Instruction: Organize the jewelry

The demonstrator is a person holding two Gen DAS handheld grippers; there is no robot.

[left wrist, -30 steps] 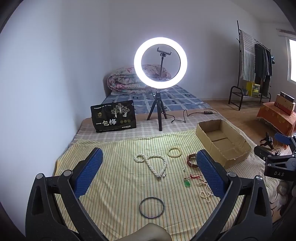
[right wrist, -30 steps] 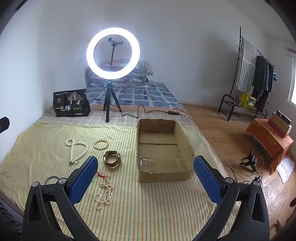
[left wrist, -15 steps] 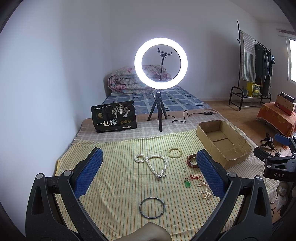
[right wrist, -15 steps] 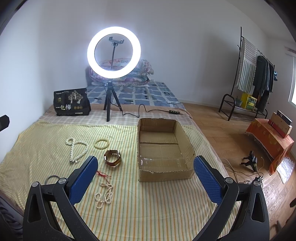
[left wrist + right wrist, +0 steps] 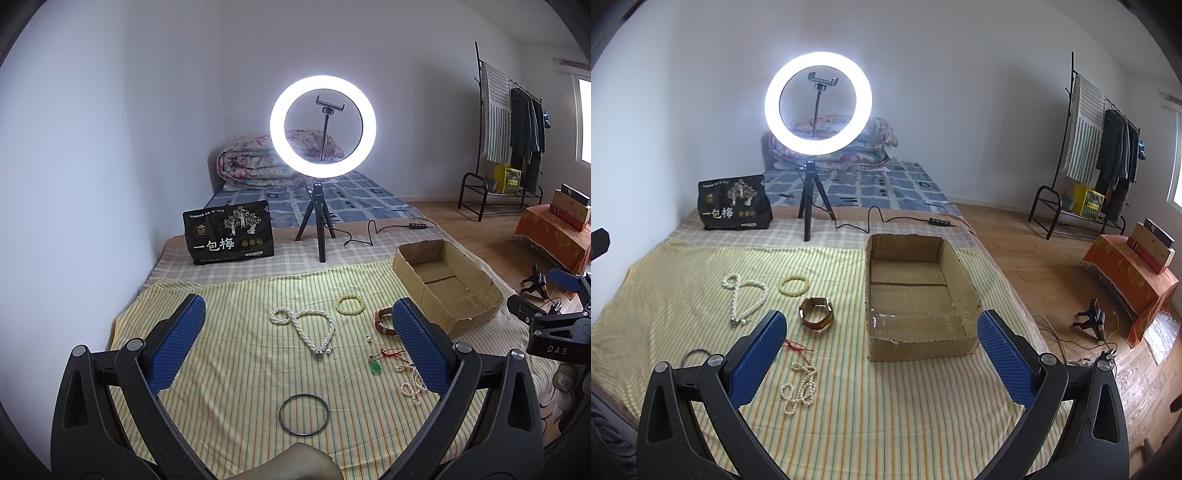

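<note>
Basically pre-grasp: nothing picked yet, everything lies loose on the striped sheet (image 5: 229, 369) on the bed, so I'd judge the task is at its first step. Left tongs (image 5: 295, 343) are spread wide, holding and touching nothing; right tongs (image 5: 882, 354) likewise wide apart and empty, hovering over the near edge of the sheet. Nearest to the left tongs is the dark bangle (image 5: 303, 414), flat near the sheet's near edge. Beyond it, toward the right: the small pearl strand (image 5: 799, 384) in a loose heap, the green pendant (image 5: 376, 367) on its red cord (image 5: 796, 346), touching neither. Further in, the brown watch (image 5: 815, 313) stands on its band, then the long pearl necklace (image 5: 306, 328) lying looped mid-sheet and the pale bead bracelet (image 5: 349, 305) just beside it. The cardboard box (image 5: 967, 291) sits open at the sheet's right edge, nothing in it that I can see; likely the destination. Far end of the bed: black bag (image 5: 228, 232), ring light (image 5: 322, 123) on its tripod, folded quilt (image 5: 251, 162). Next move, my guess: lower one set of tongs on the closest piece, bangle or small strand. Both are thin and flat on soft cloth, so the pads need to go low and close fully; the strand may slip or trail.
</note>
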